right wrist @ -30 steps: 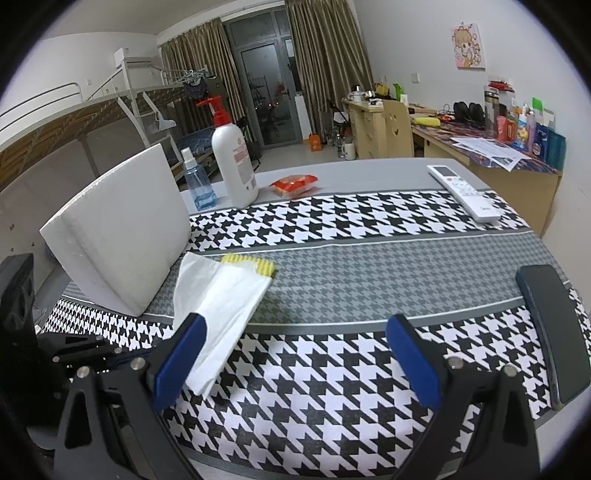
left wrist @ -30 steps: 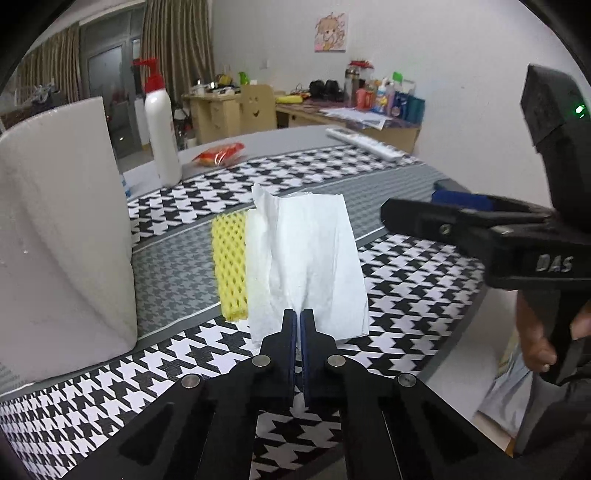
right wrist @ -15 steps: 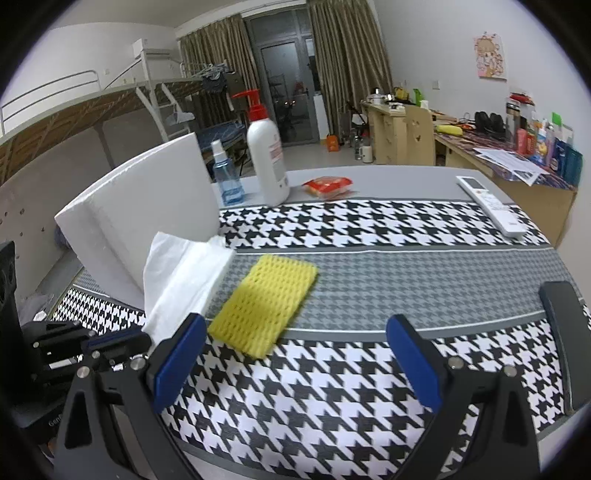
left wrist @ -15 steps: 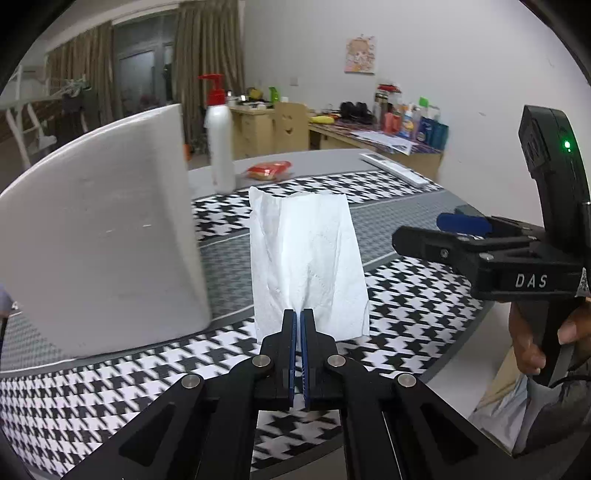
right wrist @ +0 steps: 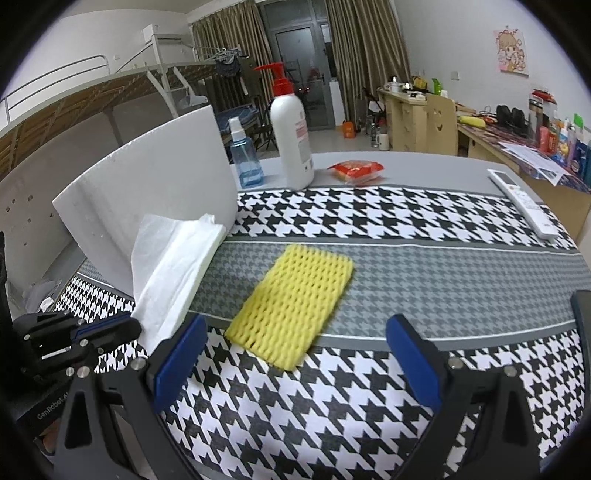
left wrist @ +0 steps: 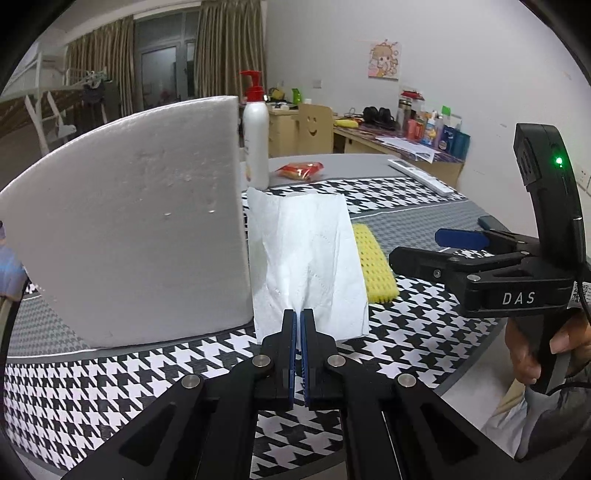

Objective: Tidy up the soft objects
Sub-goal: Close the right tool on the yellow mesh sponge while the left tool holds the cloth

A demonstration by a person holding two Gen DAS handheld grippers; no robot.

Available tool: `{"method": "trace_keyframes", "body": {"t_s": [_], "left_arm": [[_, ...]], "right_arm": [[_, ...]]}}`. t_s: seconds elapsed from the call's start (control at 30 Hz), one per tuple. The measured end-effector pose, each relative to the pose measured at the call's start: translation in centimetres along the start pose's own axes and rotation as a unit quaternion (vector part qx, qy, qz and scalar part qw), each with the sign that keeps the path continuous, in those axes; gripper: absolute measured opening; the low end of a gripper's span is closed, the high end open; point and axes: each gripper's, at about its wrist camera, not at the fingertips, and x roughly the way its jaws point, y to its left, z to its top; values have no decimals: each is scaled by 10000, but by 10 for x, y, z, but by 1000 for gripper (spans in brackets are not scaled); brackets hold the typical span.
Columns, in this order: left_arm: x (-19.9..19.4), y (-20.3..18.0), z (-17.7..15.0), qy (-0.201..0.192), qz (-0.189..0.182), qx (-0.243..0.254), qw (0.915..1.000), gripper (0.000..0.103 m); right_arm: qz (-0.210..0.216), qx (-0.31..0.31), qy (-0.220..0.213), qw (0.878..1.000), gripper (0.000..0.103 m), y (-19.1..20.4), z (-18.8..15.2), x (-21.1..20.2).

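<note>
Left gripper (left wrist: 298, 314) clamped tight on a white paper tissue (left wrist: 306, 266), lifted beside the white foam block (left wrist: 140, 221), yellow foam net (right wrist: 291, 302) flat on the houndstooth tablecloth (right wrist: 369, 406) at its 3 o'clock, right gripper (right wrist: 295, 358) spread wide, holding nothing.

White walls (right wrist: 461, 33), brown curtains (right wrist: 354, 48), loft bed (right wrist: 92, 88) left, cluttered wood desk (right wrist: 491, 147) right.

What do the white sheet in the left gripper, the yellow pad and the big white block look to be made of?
White sheet: tissue paper, matte, creased, faintly embossed.
Yellow pad: probably soft foam netting, given its open mesh.
White block: likely rigid foam, matte, with a pitted face.
</note>
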Motion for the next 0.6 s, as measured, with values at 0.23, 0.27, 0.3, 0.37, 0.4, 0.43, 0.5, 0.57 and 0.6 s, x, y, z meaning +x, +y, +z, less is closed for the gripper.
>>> {"method": "trace_keyframes", "body": {"t_s": [0.23, 0.27, 0.3, 0.37, 0.4, 0.43, 0.5, 0.57, 0.6], "left_arm": [[-1, 9, -3, 28, 42, -48, 10000, 2], [0, 8, -2, 34, 42, -57, 10000, 2], [0, 8, -2, 41, 40, -61, 10000, 2], [2, 9, -2, 49, 30, -57, 10000, 2], [2, 9, -2, 58, 25, -58, 10000, 2], [3, 9, -2, 68, 20, -57, 10000, 2], [5, 9, -2, 79, 23, -63, 9999, 2], [5, 10, -3, 98, 24, -52, 9999, 2], [5, 10, -3, 98, 26, -61, 9999, 2]], "right_arm": [[98, -4, 212, 9997, 91, 4, 1, 15], [104, -8, 235, 9997, 89, 4, 1, 17], [124, -10, 271, 9996, 86, 5, 1, 19], [154, -4, 348, 9993, 82, 5, 1, 23], [162, -6, 374, 9992, 81, 5, 1, 25], [174, -4, 413, 9990, 80, 6, 0, 27], [173, 7, 479, 9987, 79, 6, -1, 31], [201, 6, 573, 9982, 73, 7, -2, 35], [223, 4, 614, 9979, 69, 7, -2, 37]]}}
